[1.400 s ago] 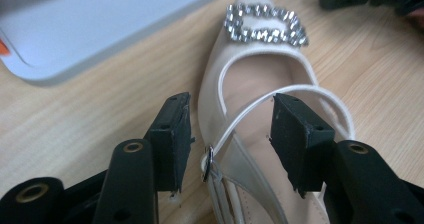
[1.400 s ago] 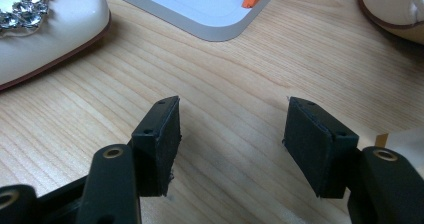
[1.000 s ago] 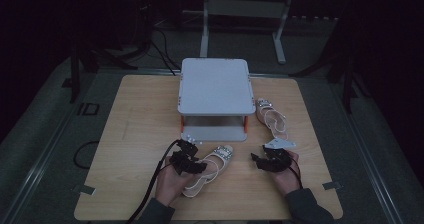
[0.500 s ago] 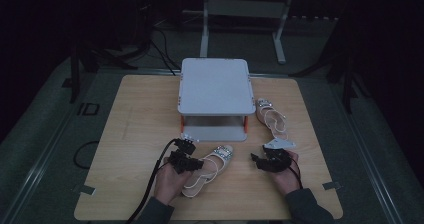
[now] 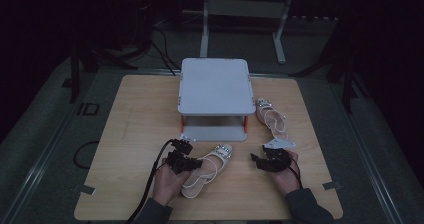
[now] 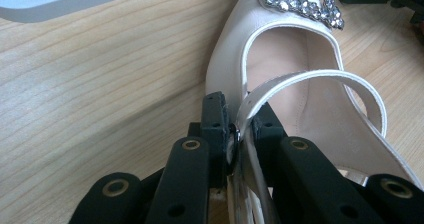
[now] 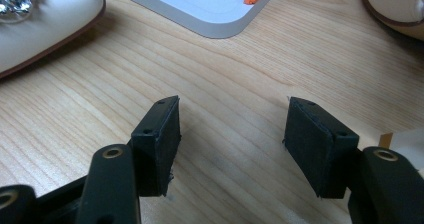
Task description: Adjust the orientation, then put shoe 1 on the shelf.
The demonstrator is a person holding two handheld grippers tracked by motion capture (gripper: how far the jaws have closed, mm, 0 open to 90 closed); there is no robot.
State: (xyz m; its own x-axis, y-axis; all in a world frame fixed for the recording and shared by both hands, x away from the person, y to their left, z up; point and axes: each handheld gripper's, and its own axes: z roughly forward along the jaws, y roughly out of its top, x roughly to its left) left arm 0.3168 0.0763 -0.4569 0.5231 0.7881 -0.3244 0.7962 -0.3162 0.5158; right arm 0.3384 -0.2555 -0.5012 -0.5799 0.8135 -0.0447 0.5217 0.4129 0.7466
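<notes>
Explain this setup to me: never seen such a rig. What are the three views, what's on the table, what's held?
No robot here: a person stands at a wooden table with a hand-held two-jaw claw in each hand.

The high view looks down from above the person's side. The other two pictures come from cameras riding on each claw, looking along its black jaws.

On the table stands a small grey two-level rack with orange posts. A cream shoe with a rhinestone buckle lies in front of it; its mate lies to the rack's right.

The left claw has just closed and pinches the near shoe's thin strap. The right claw is open, jaws apart over bare wood, holding nothing.
</notes>
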